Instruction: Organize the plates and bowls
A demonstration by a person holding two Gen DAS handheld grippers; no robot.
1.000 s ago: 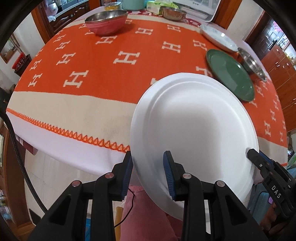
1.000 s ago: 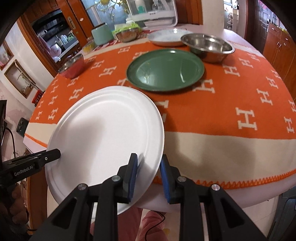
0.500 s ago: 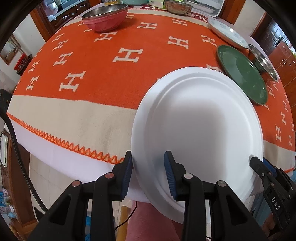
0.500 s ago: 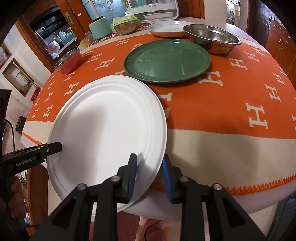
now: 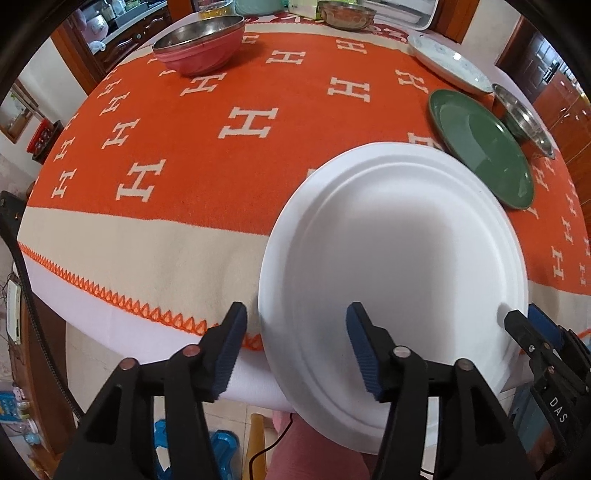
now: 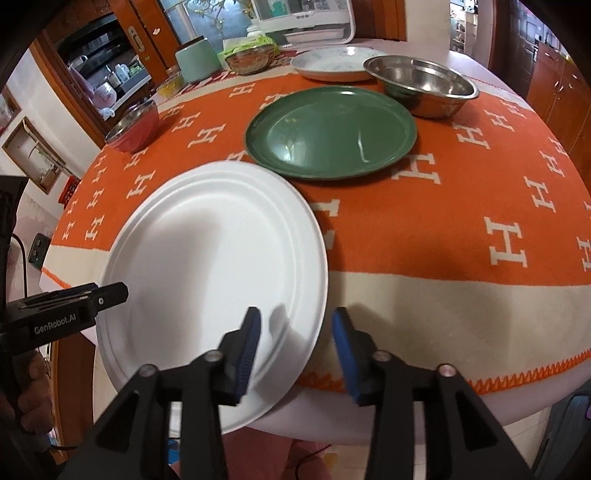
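A large white plate [image 5: 395,273] rests at the table's near edge, overhanging it; it also shows in the right wrist view [image 6: 214,266]. My left gripper [image 5: 295,343] is open, its fingers either side of the plate's left rim. My right gripper [image 6: 295,347] is open, its fingers straddling the plate's right rim. A green plate [image 6: 330,131] lies just beyond the white one. A steel bowl [image 6: 421,86] and a white patterned plate [image 6: 328,64] sit behind it. A pink steel-lined bowl [image 5: 201,46] stands far left.
The round table wears an orange blanket with white H marks [image 5: 243,122]. At the back are a small bowl [image 6: 247,59], a mint canister [image 6: 194,61] and a white appliance [image 6: 303,18]. Wooden cabinets surround the table.
Both grippers have opened, letting go of the white plate's rim. The plate has moved forward onto the table edge, closer to the green plate.
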